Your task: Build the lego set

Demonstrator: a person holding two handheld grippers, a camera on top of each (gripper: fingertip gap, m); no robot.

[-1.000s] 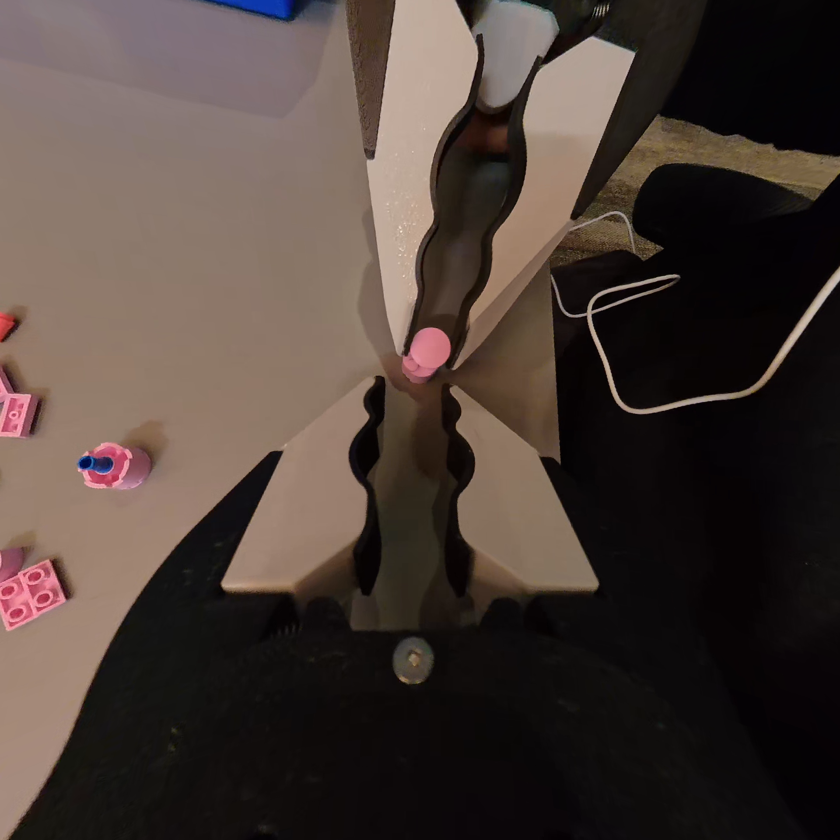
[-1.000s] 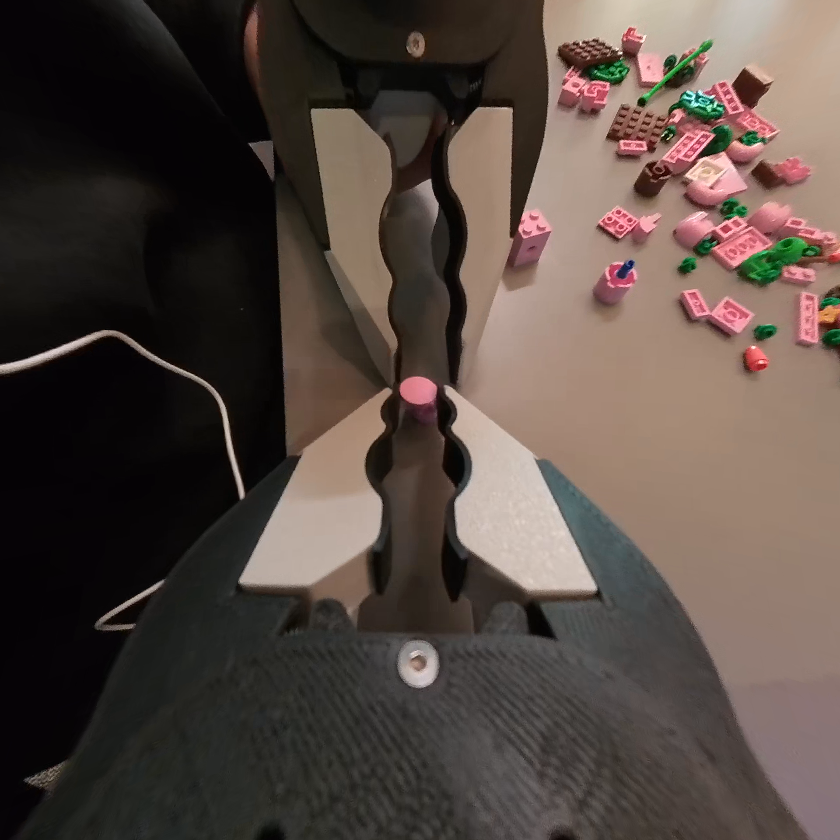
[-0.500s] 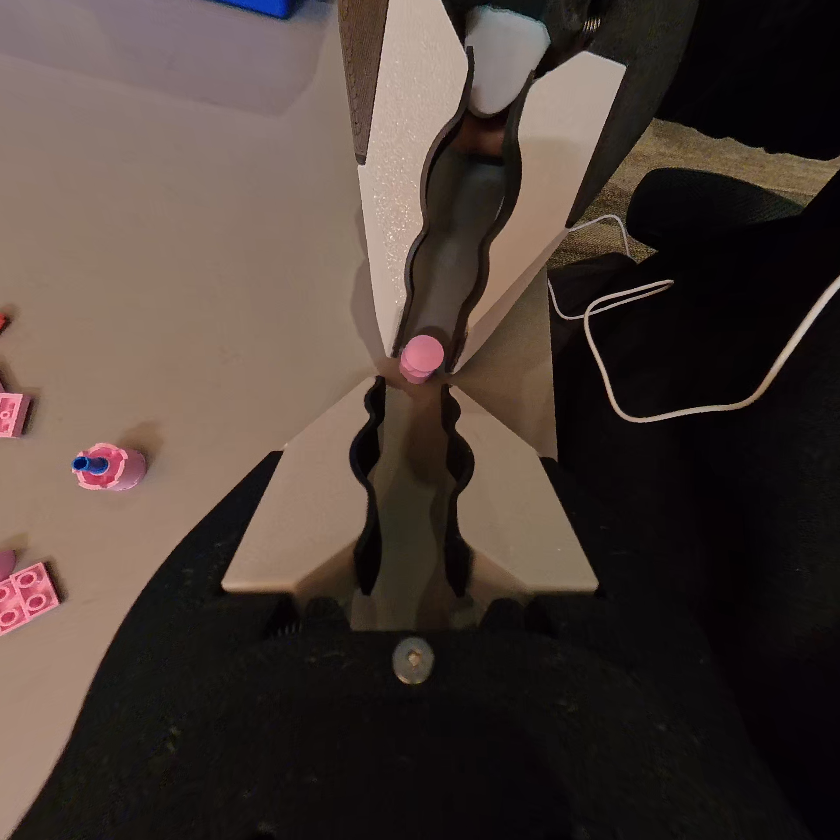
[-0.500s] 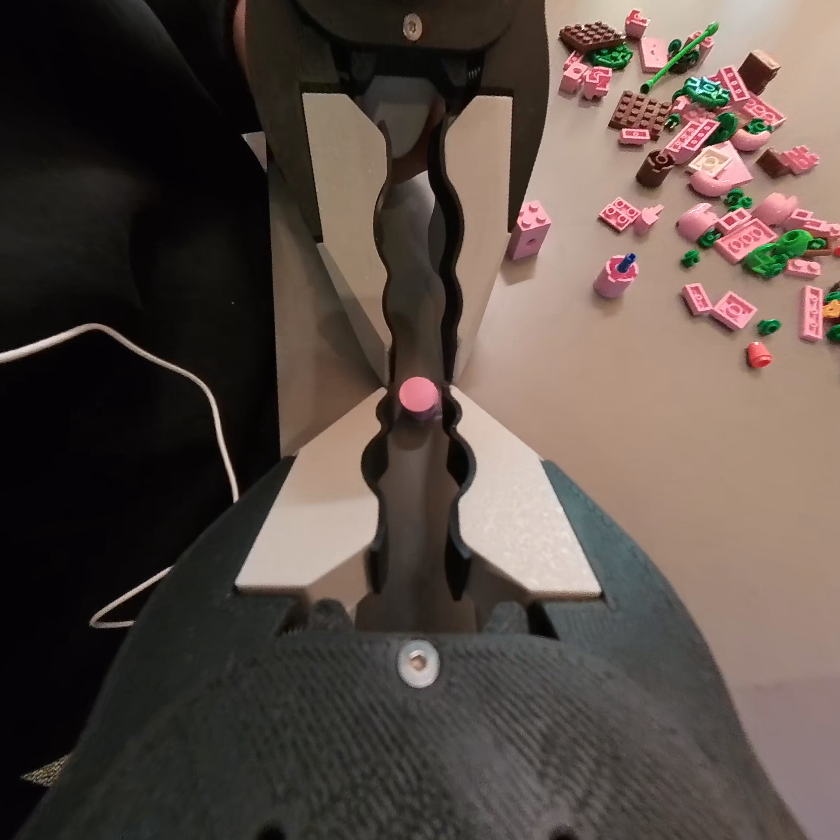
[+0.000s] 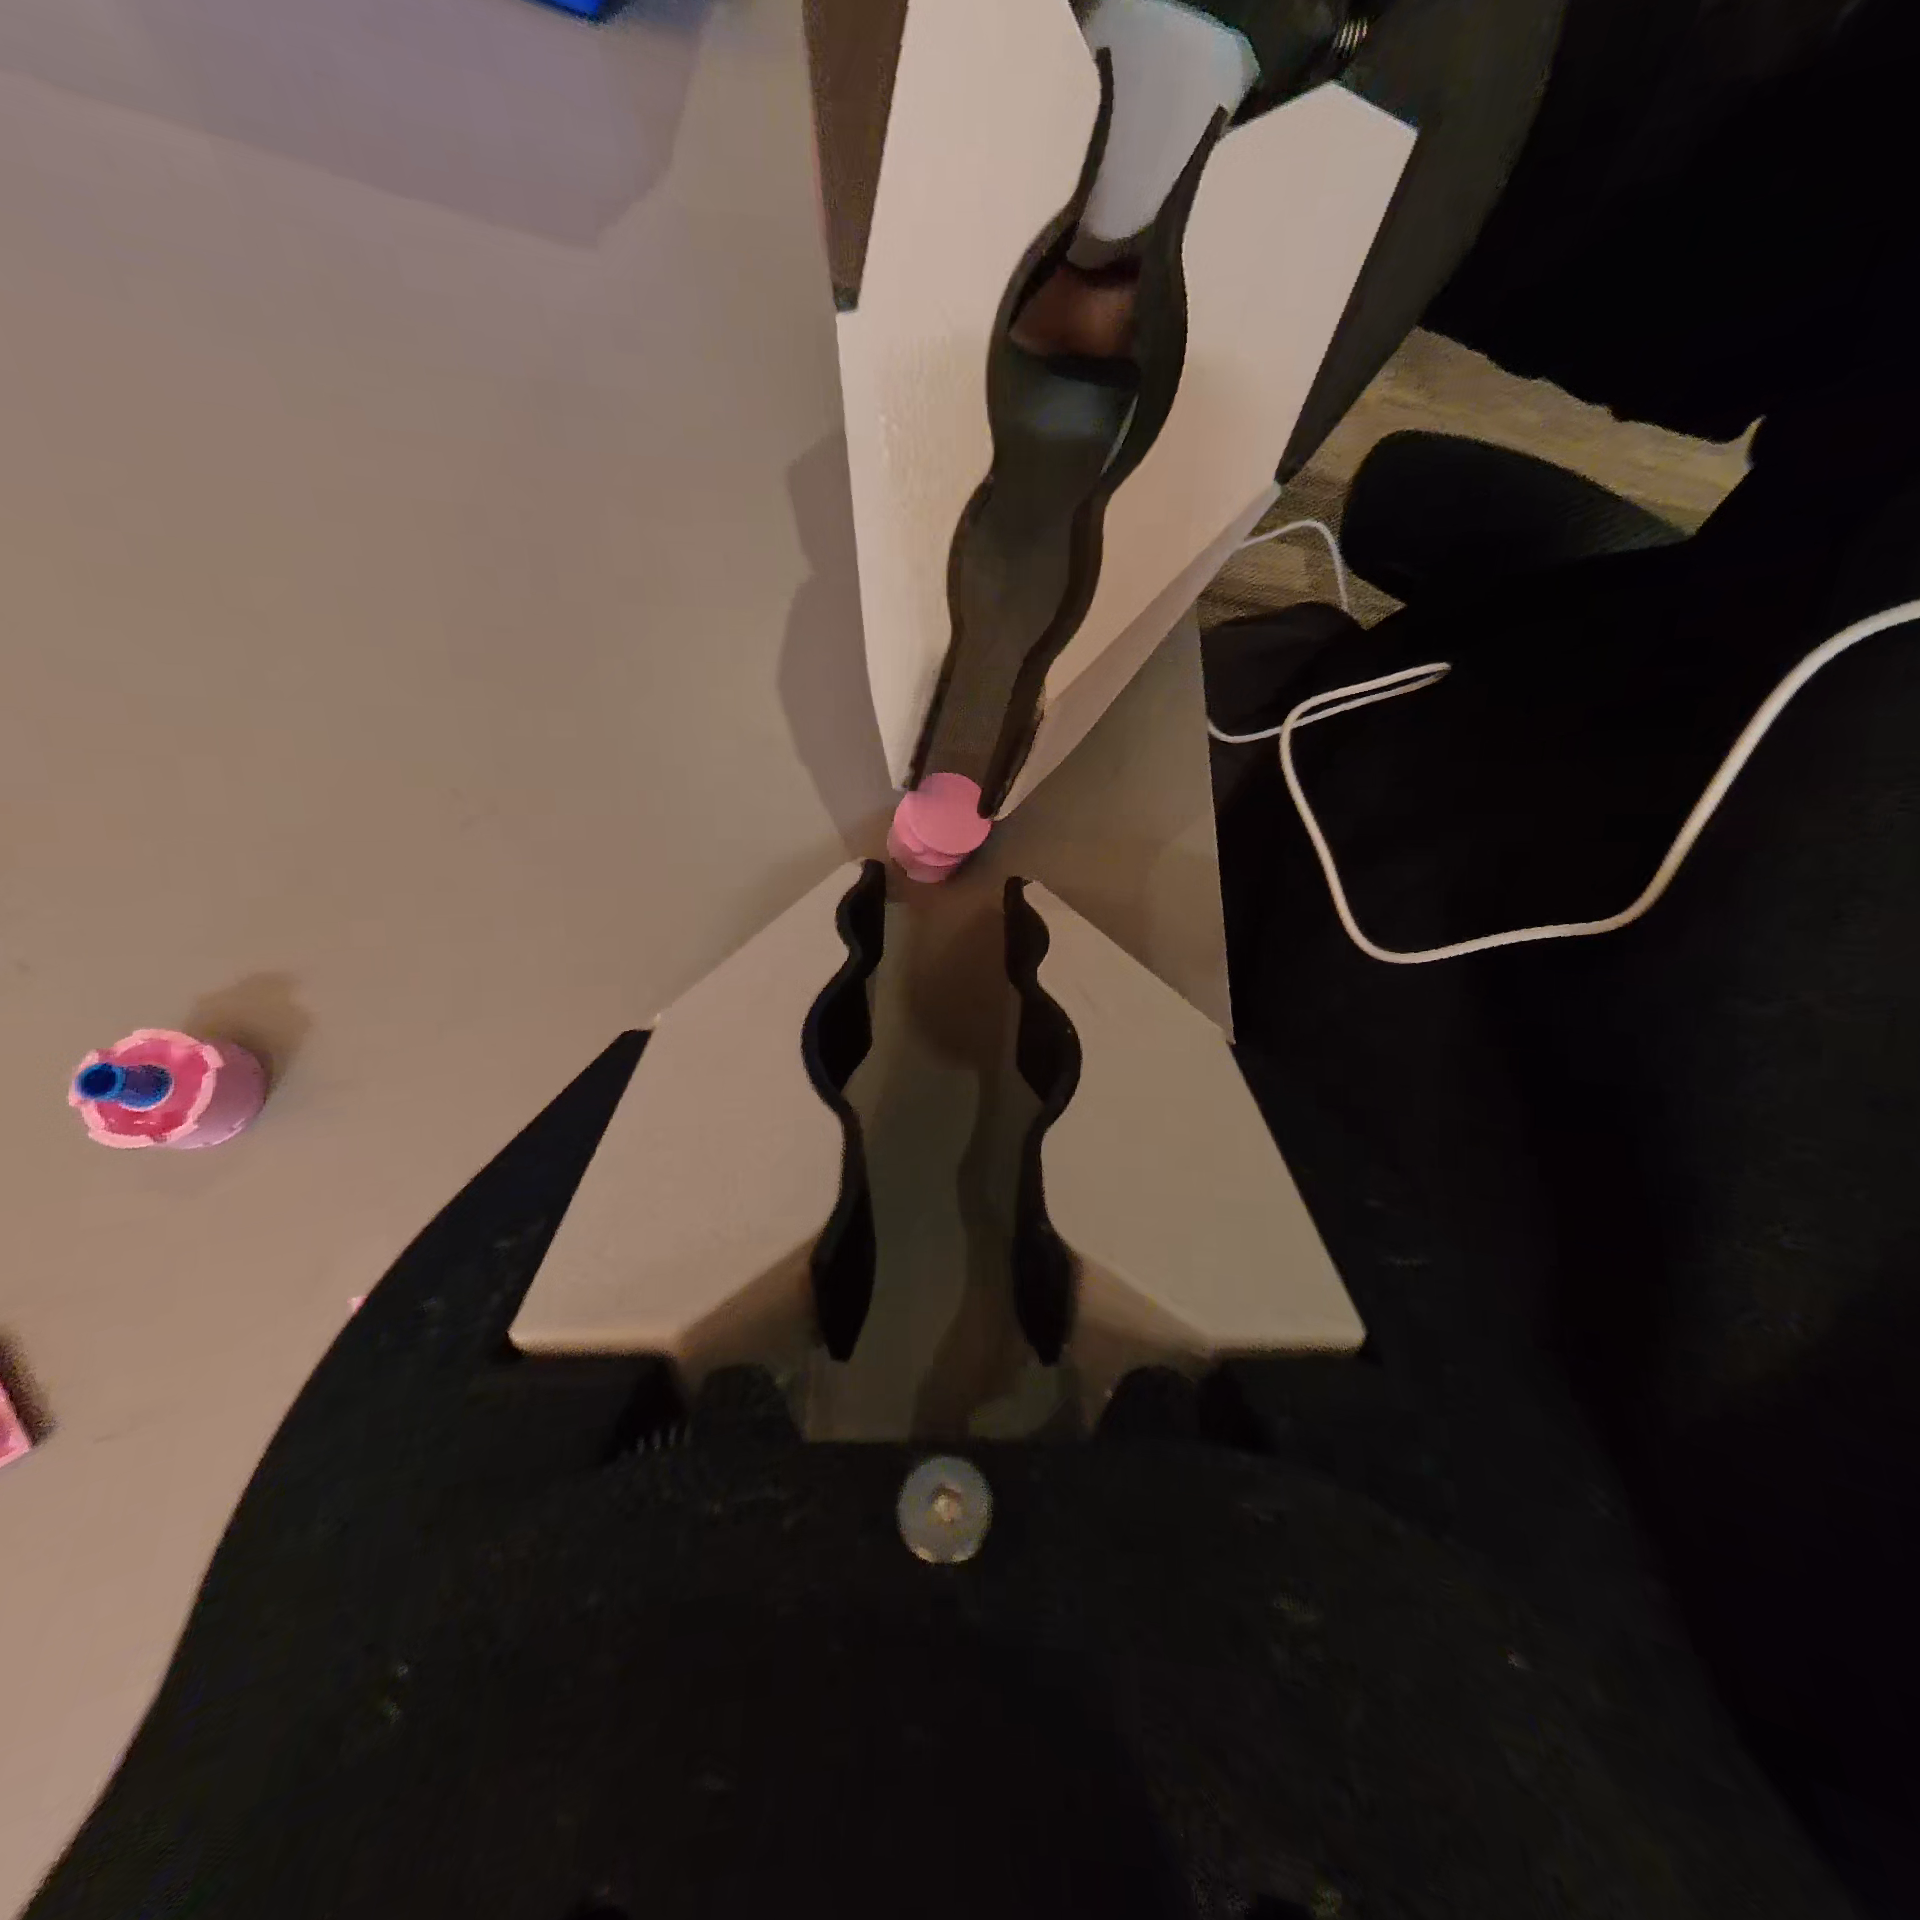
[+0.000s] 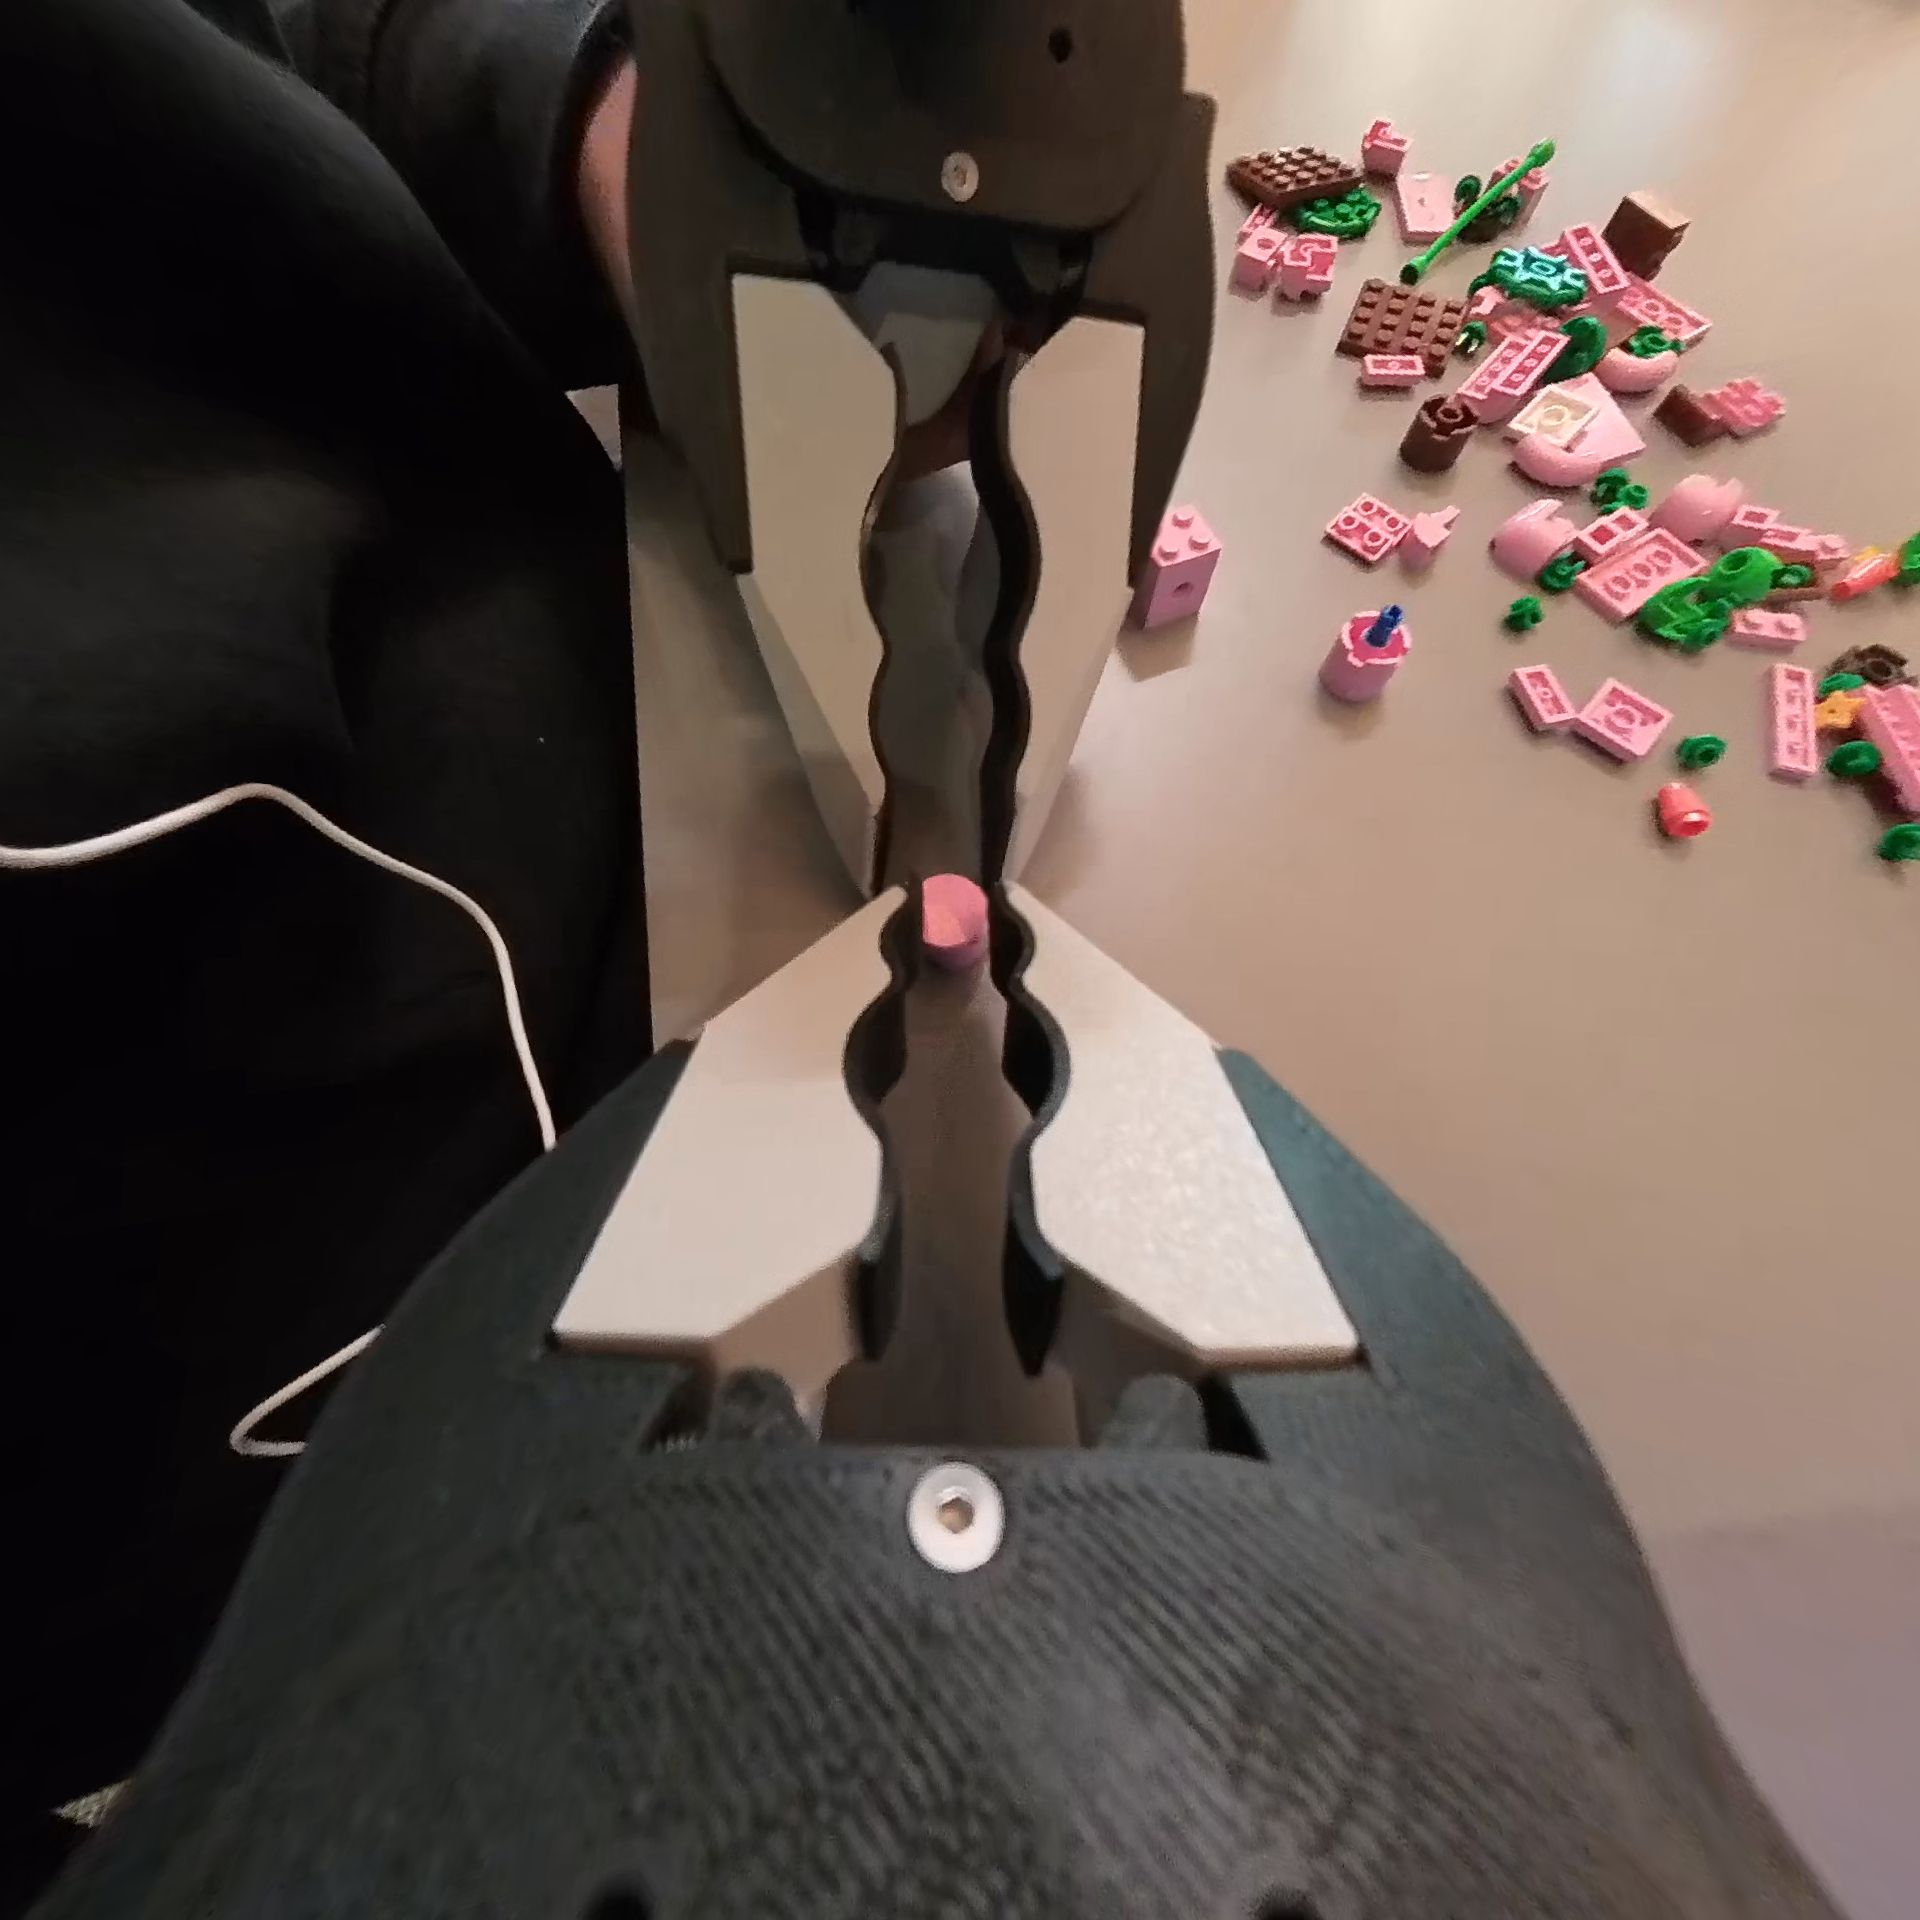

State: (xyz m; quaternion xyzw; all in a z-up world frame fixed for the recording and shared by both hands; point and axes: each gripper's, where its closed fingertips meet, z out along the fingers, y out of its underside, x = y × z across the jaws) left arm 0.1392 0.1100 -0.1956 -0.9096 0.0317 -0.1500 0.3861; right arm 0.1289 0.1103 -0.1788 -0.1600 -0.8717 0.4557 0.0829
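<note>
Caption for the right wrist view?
Right hand-held gripper pinching a small pink piece, tip to tip with the left hand-held gripper.

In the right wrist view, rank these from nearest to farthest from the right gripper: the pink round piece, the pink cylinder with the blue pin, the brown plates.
1. Pink round piece, between the right gripper's fingertips.
2. Pink cylinder with blue pin, on the table to the right.
3. Brown plates, far right, at the back of the pile.

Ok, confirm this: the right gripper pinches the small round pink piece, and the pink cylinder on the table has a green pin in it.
Wrong colour: the right wrist view shows the pin in the pink cylinder is blue, not green. The right gripper does pinch the small round pink piece.
</note>
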